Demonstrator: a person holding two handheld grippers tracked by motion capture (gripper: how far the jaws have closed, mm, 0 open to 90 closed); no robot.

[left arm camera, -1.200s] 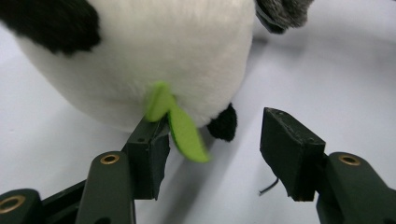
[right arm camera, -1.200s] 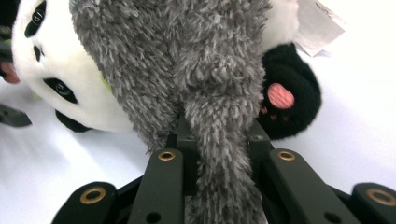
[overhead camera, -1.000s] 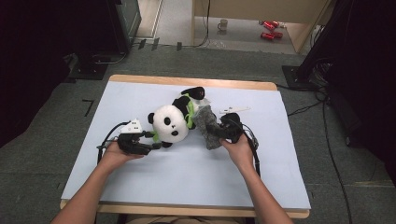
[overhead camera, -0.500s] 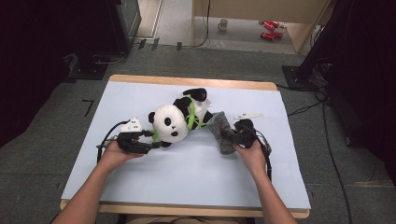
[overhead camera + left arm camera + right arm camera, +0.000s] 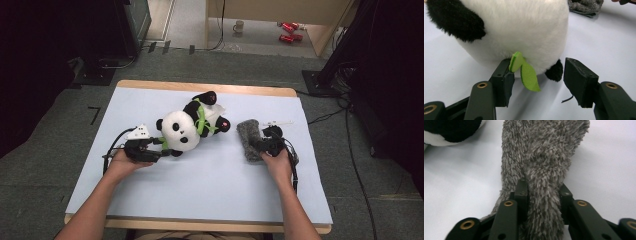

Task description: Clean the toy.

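Sock [image 5: 248, 139] | lies on table [image 5: 210, 200] right of panda [image 5: 187, 127] | my right gripper [image 5: 261, 146] pinches a fold, jaws just easing open to drop it | left gripper [image 5: 159, 150] open astride leaf [image 5: 525, 73], steadying panda

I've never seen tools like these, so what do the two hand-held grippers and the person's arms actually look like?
Each hand holds a black device. The left gripper carries a pale angular plate on top and trails a black cable; the right gripper trails a cable too. Up close, the fingers are blocky black pads on arms with brass-ringed holes. The forearms are bare, with no sleeves.
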